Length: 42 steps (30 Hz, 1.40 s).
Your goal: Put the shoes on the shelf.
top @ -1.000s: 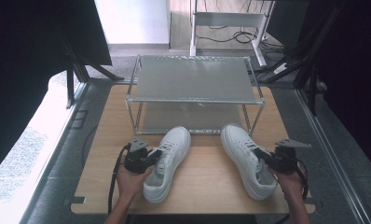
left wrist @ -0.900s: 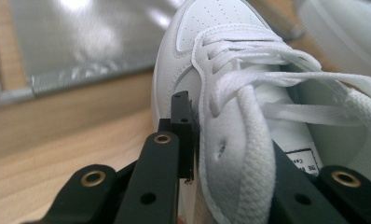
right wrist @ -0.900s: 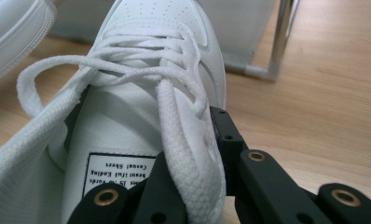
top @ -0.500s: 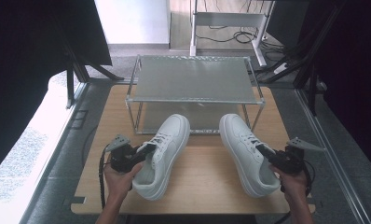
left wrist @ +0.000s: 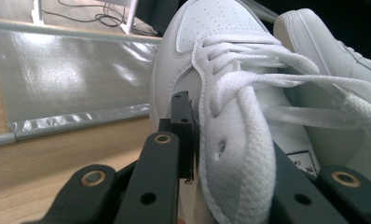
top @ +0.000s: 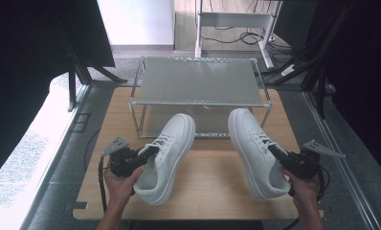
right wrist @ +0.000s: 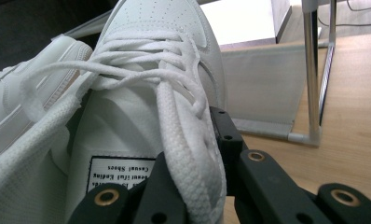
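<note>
Two sneakers, toes toward rack (top: 198,86): left claw (top: 148,153) grips left sneaker (top: 167,155), right claw (top: 276,152) seemingly right sneaker (top: 253,148).

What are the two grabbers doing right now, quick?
Left gripper: shut on the left shoe, at its side wall.
Right gripper: shut on the right shoe, at its side wall.

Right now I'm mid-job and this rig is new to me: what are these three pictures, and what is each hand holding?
No robot here: a person works with a handheld two-jaw gripper in each hand. The high view looks down on a wooden table with a metal-framed shoe rack at its far side. The left gripper is shut on the left shoe, clamping its side wall by the laces; the right gripper is shut on the right shoe the same way. The other two pictures come from cameras riding on each gripper, looking along its black jaws.
</note>
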{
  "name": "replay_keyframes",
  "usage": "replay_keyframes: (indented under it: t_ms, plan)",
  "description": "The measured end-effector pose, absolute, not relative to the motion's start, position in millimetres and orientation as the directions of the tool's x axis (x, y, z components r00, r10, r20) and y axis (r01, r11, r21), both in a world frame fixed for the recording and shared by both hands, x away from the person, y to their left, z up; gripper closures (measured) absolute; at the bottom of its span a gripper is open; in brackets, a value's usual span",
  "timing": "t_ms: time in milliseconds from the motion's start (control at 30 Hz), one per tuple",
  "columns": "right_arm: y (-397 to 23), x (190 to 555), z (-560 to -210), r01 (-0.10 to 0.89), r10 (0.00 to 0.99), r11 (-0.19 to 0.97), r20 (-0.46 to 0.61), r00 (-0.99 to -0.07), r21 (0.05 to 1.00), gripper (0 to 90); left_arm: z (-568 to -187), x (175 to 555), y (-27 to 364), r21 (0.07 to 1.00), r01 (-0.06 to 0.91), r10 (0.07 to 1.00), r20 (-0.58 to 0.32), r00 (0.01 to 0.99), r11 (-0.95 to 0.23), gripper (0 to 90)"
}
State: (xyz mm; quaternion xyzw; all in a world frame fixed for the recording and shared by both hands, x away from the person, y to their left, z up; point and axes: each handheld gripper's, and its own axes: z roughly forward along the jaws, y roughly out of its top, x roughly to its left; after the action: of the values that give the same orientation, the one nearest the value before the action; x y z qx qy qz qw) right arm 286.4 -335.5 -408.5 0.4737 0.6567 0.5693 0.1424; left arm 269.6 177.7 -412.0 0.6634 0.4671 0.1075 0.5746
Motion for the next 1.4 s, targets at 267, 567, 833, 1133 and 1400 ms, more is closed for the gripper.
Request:
replay_keyframes:
  t_ms: [267,567,833,1133,1400]
  plan:
    - [-333,284,-402,0.442,0.754,-0.139,0.384,-0.533,0.886,86.1,-406,267,182,0.865,0.484,0.729,-0.415,0.545,0.131,81.7]
    - [-331,282,-388,0.41,0.741,-0.137,0.368,-0.562,0.902,86.1,-398,266,183,0.871,0.469,0.723,-0.419,0.549,0.149,81.7]
    - [-325,292,-376,0.397,0.734,-0.131,0.358,-0.578,0.909,86.0,-383,274,180,0.881,0.447,0.715,-0.412,0.565,0.155,81.6]
    - [-322,304,-355,0.368,0.714,-0.171,0.373,-0.593,0.914,86.1,-363,293,171,0.885,0.425,0.7,-0.426,0.574,0.19,81.6]
    - [-326,317,-336,0.345,0.715,-0.2,0.378,-0.588,0.917,86.1,-339,318,162,0.891,0.418,0.692,-0.414,0.592,0.175,81.6]
